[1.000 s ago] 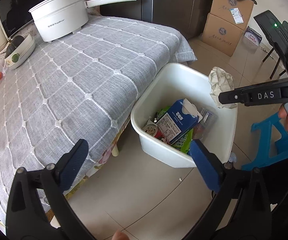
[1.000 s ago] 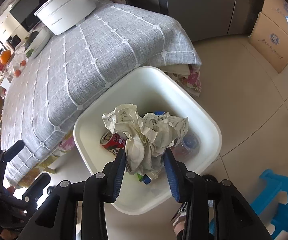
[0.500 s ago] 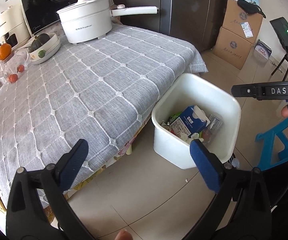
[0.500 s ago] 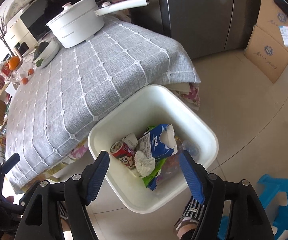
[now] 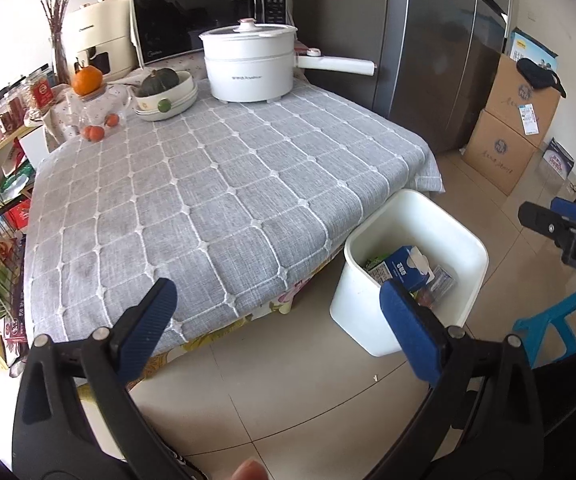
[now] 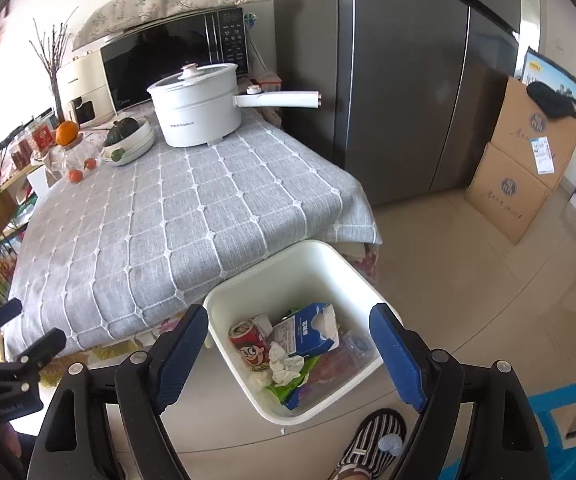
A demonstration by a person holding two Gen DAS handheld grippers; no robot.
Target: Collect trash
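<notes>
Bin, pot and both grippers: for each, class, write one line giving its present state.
White bin: upright on the floor, holding trash.
Blue carton: torn open, lying in the bin.
White pot: lid on.
Left gripper: open, empty.
Right gripper: jaws opening, nothing between them.

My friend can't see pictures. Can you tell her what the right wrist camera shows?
A white bin on the floor holds trash: a red can, a blue carton and crumpled paper. The right tool hangs above it, jaws opening, nothing between them. Behind is a table under a grey cloth.
</notes>
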